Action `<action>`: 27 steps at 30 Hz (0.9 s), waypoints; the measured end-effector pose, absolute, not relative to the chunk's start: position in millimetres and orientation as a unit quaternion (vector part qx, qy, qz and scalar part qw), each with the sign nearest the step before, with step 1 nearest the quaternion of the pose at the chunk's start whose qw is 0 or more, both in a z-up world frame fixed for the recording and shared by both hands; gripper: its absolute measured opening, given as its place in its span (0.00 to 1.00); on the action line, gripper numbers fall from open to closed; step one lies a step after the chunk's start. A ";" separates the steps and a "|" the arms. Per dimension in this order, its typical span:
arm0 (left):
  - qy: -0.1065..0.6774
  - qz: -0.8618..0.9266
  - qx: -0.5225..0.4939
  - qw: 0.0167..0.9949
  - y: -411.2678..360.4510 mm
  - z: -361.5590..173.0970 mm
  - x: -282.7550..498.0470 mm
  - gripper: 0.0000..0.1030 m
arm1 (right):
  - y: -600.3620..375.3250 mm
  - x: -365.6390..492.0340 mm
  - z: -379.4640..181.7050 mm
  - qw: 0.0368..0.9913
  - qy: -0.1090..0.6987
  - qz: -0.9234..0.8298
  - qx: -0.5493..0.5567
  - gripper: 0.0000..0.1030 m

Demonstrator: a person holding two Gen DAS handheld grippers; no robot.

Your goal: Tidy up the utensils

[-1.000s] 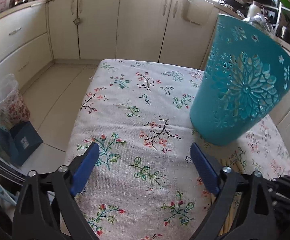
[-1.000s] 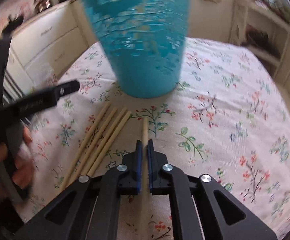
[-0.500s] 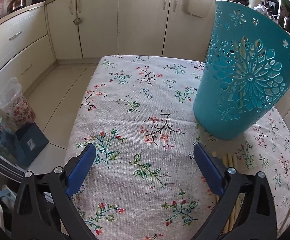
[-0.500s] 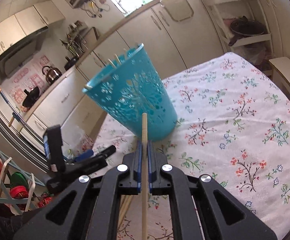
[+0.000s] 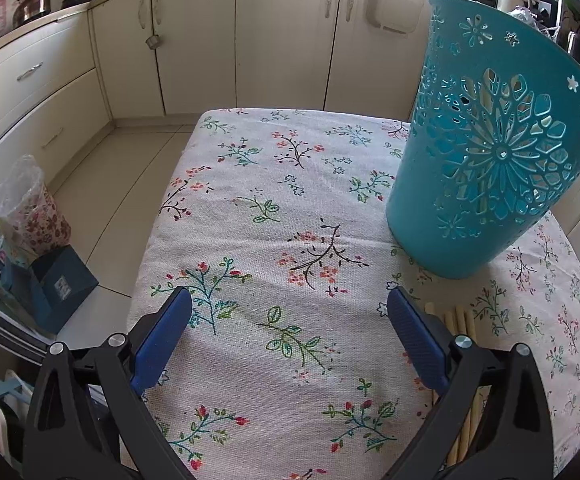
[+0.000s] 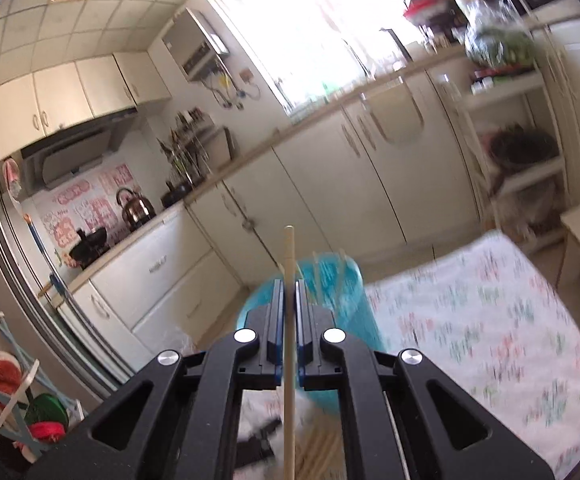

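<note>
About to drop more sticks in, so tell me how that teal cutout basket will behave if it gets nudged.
The teal basket probably tips easily: it is tall and narrower at the base than at the rim. Its pierced plastic wall suggests it is light, so it may slide on the floral tablecloth. The chopsticks inside add little weight.

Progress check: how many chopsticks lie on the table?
4 chopsticks, side by side beside the left gripper's right finger, before the basket; others may be hidden behind that finger.
</note>
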State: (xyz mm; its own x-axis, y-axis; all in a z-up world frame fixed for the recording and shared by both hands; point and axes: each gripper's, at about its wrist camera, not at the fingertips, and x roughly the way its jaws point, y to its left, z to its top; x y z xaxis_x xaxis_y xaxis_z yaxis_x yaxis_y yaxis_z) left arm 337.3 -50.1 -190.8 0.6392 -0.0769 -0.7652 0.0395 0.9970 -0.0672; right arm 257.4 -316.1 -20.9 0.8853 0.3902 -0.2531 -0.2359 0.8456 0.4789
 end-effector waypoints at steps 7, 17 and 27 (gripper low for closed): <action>0.425 -0.034 -0.026 0.904 -50.3 -190.8 338.0 0.91 | -308.7 311.3 18.6 0.964 0.087 0.129 0.214 0.06; 0.426 -0.038 -0.030 0.904 -49.8 -191.4 338.5 0.91 | -303.0 352.3 -8.3 0.978 0.089 0.067 0.179 0.06; 0.427 -0.040 -0.033 0.903 -49.6 -192.3 338.7 0.91 | -288.1 335.5 -35.0 0.978 0.139 0.095 0.120 0.12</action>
State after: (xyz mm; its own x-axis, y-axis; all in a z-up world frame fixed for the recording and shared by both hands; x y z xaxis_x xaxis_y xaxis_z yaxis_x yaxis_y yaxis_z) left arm 338.7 -49.6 -192.3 0.6325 -0.1006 -0.7680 0.0435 0.9946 -0.0945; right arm 335.5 -288.1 -35.0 0.9434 0.2193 -0.2489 -0.1523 0.9529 0.2621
